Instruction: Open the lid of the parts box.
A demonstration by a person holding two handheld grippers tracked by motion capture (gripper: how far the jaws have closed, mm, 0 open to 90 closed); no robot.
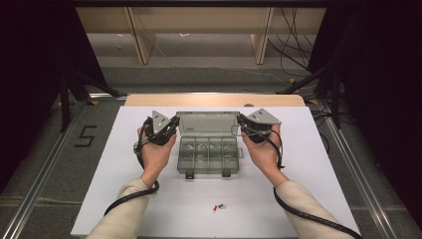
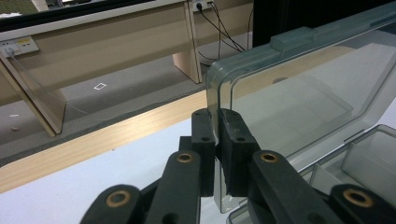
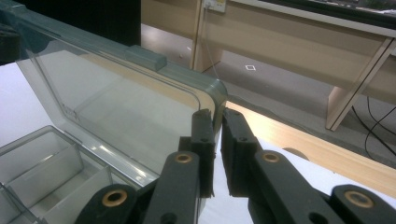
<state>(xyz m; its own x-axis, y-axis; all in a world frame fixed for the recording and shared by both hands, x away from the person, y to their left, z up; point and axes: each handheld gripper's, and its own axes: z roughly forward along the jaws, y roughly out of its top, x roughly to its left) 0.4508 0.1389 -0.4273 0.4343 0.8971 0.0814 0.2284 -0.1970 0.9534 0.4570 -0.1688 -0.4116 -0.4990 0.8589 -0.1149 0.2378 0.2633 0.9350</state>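
Observation:
A clear grey plastic compartment box [image 1: 208, 155] lies open in the middle of the white table, its lid [image 1: 207, 122] standing up at the far side. My left gripper [image 1: 175, 121] is shut on the lid's left edge [image 2: 215, 122], the thin plastic pinched between both pads. My right gripper [image 1: 240, 119] is shut on the lid's right edge [image 3: 217, 108] in the same way. The compartments [image 3: 56, 172] look mostly empty, with a few small items in the back row that I cannot make out.
Three small coloured push pins [image 1: 219, 206] lie on the white table top [image 1: 124, 199] near its front edge. Beyond the table's wooden far edge [image 1: 214, 100] are the floor, wooden bench legs [image 1: 141, 40] and loose cables [image 1: 291, 50].

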